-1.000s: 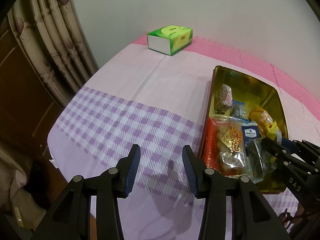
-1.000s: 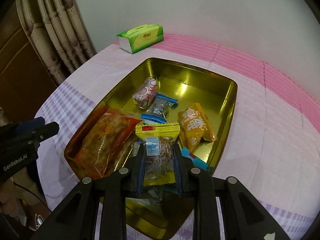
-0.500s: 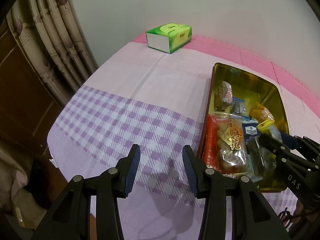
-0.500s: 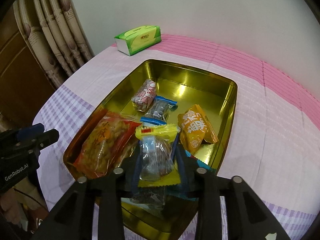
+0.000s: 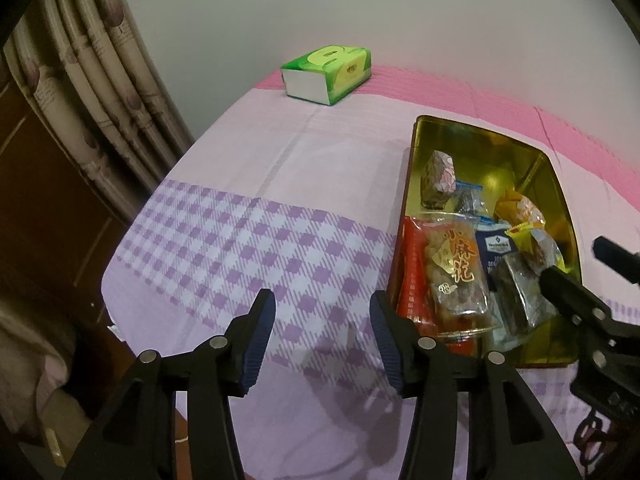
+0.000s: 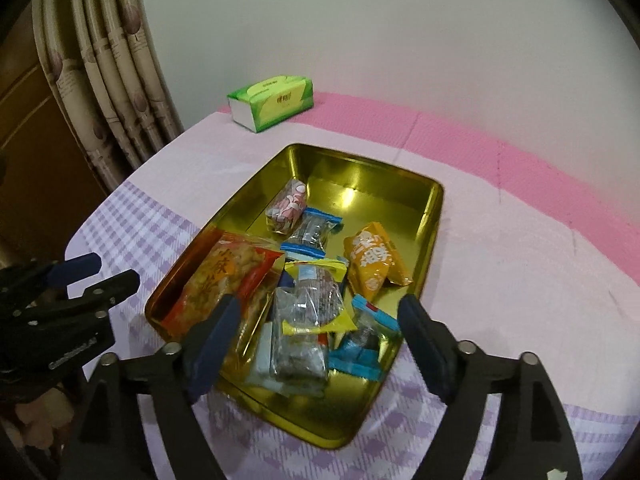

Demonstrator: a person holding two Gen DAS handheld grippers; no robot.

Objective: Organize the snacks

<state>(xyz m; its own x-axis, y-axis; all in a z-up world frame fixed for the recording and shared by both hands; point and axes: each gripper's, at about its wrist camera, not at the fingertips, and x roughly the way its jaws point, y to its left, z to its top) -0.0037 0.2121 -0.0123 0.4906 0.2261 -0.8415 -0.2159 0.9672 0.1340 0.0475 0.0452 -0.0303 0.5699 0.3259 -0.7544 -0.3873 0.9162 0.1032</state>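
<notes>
Gold tin tray (image 6: 434,216) sits on the tabletop (image 6: 500,280), which is covered by a pink and purple-check cloth. The snacks are all inside it, bunched toward the near end.

Right gripper (image 6: 320,332) hangs over the tray's near end with its jaws opening, already wide. The yellow-edged clear packet (image 6: 316,296) lies between the jaws on top of the pile, and neither pad touches it. Below it is another clear-wrapped packet (image 6: 296,356), and a blue-edged sachet (image 6: 360,352) lies just to its right.

Along the tray's left wall lies a big red-and-clear bag of fried twists (image 6: 224,280). An orange pouch (image 6: 372,260) lies right of centre. Farther in are a blue-ended dark candy (image 6: 312,232) and a pink patterned wrapped piece (image 6: 288,206), just beside each other. The far end of the tray is bare gold.

Left gripper (image 5: 322,336) is over the purple check cloth, left of the tray, with its jaws moderately apart and opening and nothing between them. How high it hangs over the cloth I can't judge from this angle.

A green tissue box (image 5: 328,74) stands at the far left corner of the tabletop, well apart from the tray. A curtain (image 5: 100,92) hangs beyond the left edge.
</notes>
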